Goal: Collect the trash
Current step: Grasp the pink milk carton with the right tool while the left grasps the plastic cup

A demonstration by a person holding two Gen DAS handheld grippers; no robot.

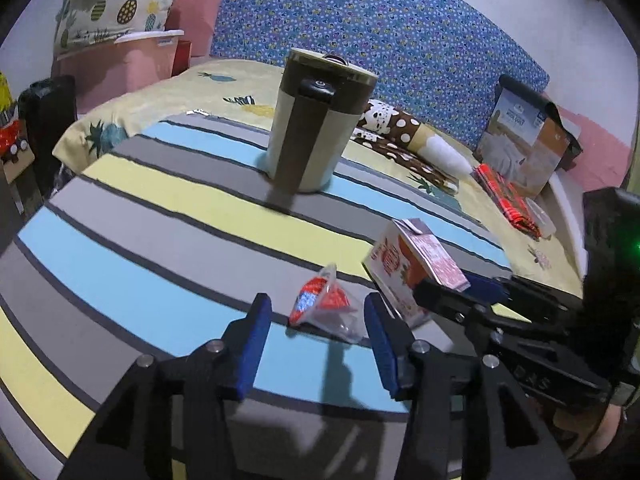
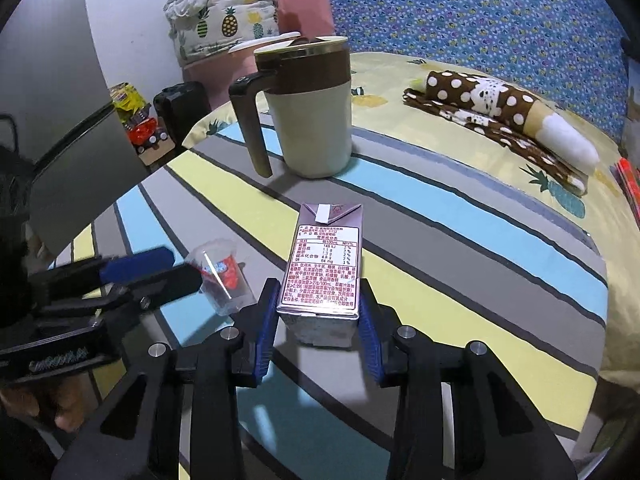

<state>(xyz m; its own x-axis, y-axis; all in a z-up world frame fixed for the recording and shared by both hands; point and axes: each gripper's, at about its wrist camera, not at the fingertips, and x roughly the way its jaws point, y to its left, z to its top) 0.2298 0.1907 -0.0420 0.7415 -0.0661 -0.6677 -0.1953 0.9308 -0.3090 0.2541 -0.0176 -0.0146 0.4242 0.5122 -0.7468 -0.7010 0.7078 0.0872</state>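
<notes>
Nearest, the right gripper has its blue fingers closed on the sides of a small drink carton, whose top panel carries a nutrition table and dense red print too small to read. Just left of it, the left gripper holds its fingers apart around a crumpled clear plastic cup with a red and blue label, not pressing it. Both lie on the striped tabletop; farther back stands a cream and brown mug, and beyond it the bed.

Red-white carton, striped cloth
</notes>
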